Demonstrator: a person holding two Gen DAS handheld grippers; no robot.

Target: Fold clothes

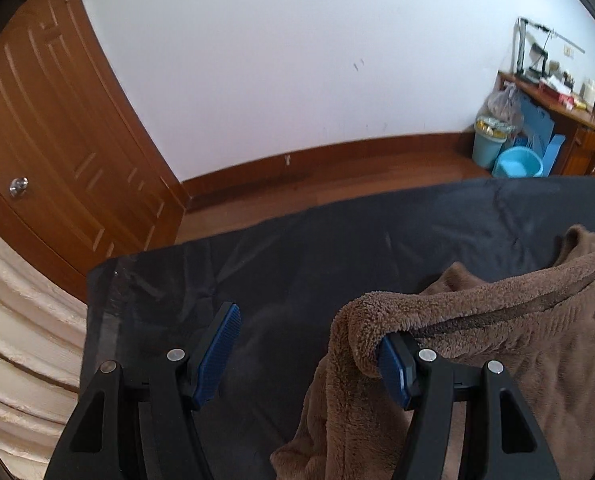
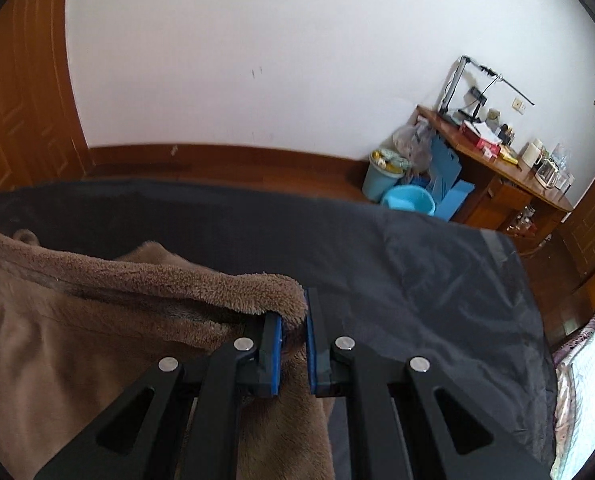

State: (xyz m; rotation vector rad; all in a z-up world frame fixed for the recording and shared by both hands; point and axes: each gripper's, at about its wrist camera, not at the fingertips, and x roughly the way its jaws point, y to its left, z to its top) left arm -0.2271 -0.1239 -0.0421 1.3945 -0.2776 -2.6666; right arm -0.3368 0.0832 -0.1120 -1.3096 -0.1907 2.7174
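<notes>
Two grippers, one brown fleece garment, and only one of them really has it. In the left wrist view the left gripper (image 1: 309, 354) is spread wide, with a fold of the fleece garment (image 1: 497, 320) just draped over its right-hand finger (image 1: 395, 368) and nothing pinched; the other blue pad hangs over bare black table cover (image 1: 257, 264). My guess is the fabric is only hooked there, so that corner could slide off if lifted. The rest of the fleece slumps on the cover to the right of that gripper and also hangs down below it. Past the cover's far edge there's a wooden door (image 1: 57, 140), a white wall, and a blue bucket (image 1: 487, 146) and basin near a desk, all well away from the work. In the right wrist view the right gripper (image 2: 293, 340) is nearly closed, with a thick bit of the garment's edge squeezed between its blue pads, so that side looks held up for spreading or folding. The fleece bunches left of this gripper; the cover to its right is bare. The cluttered desk (image 2: 497, 168) sits far behind, and nothing blocks the fold.
</notes>
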